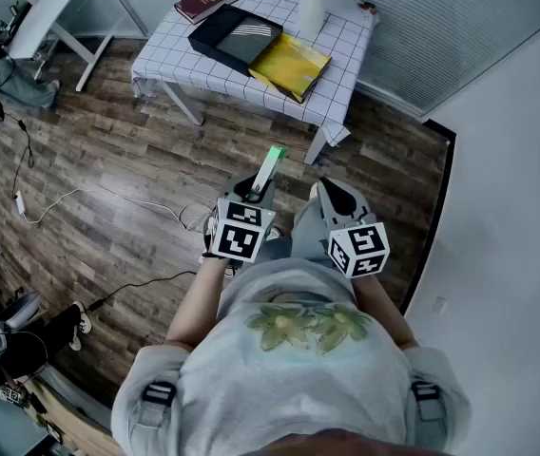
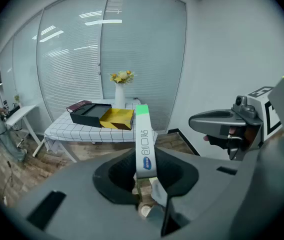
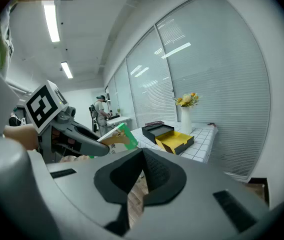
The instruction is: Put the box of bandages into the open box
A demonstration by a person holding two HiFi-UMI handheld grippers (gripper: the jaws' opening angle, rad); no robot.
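Note:
My left gripper (image 1: 256,193) is shut on the box of bandages (image 1: 270,167), a thin white box with a green end that sticks forward and up. In the left gripper view the box of bandages (image 2: 144,144) stands edge-on between the pads of the left gripper (image 2: 144,171). The right gripper (image 1: 337,198) is beside it, its jaws shut with nothing in them (image 3: 143,156). The open box (image 1: 235,34) is black, with a yellow lid (image 1: 291,65) next to it, and lies far ahead on the table. It also shows as the open box (image 2: 87,113) and the open box (image 3: 158,130).
The table (image 1: 346,46) has a checked cloth, a dark red book (image 1: 205,0) and a white vase (image 1: 311,8) of yellow flowers. Cables (image 1: 61,202) lie on the wooden floor at left. A white desk (image 1: 47,17) stands far left. A white wall runs along the right.

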